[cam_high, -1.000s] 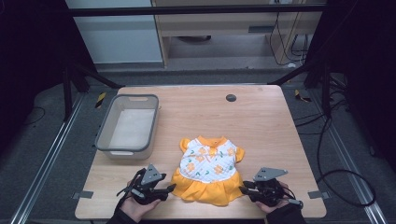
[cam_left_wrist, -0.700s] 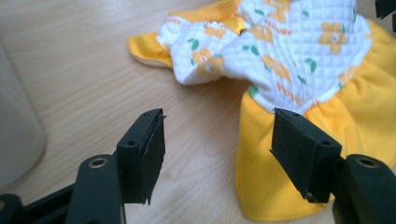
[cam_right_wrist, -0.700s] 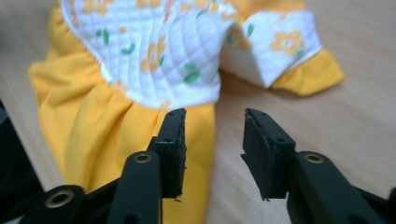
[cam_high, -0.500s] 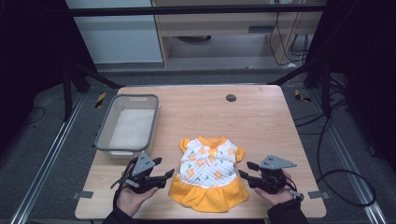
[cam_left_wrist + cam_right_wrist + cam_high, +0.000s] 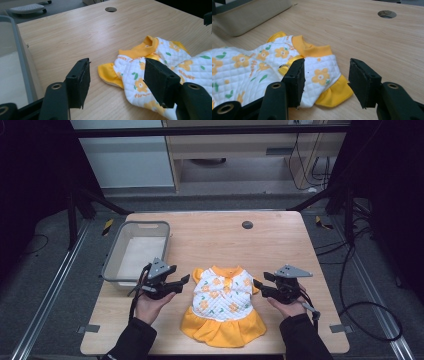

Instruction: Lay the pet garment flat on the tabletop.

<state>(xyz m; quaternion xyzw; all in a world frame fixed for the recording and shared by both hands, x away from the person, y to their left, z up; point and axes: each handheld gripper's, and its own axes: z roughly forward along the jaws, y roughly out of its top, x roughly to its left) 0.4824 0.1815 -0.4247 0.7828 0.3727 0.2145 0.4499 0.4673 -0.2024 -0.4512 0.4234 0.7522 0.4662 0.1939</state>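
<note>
**High view: dress lies flat between two open tools, collar pointing away**

High view, near edge first: the orange skirt hem of the little dress [image 5: 223, 306] sits closest to the person, its long axis running straight away across the desk [image 5: 280, 235], collar at the far end. Left tool [image 5: 181, 282] hangs just beside the left sleeve, right tool [image 5: 260, 287] just beside the right sleeve; about equally near. Both jaws have just been opening, nothing between them, no pad on cloth. Left gripper view: sleeve [image 5: 108, 72] lies ahead between the wide jaws. Right gripper view: other sleeve [image 5: 329, 87] likewise. Farther left, grey bin [image 5: 120, 255]; beyond, cable hole [image 5: 247, 224].
</note>
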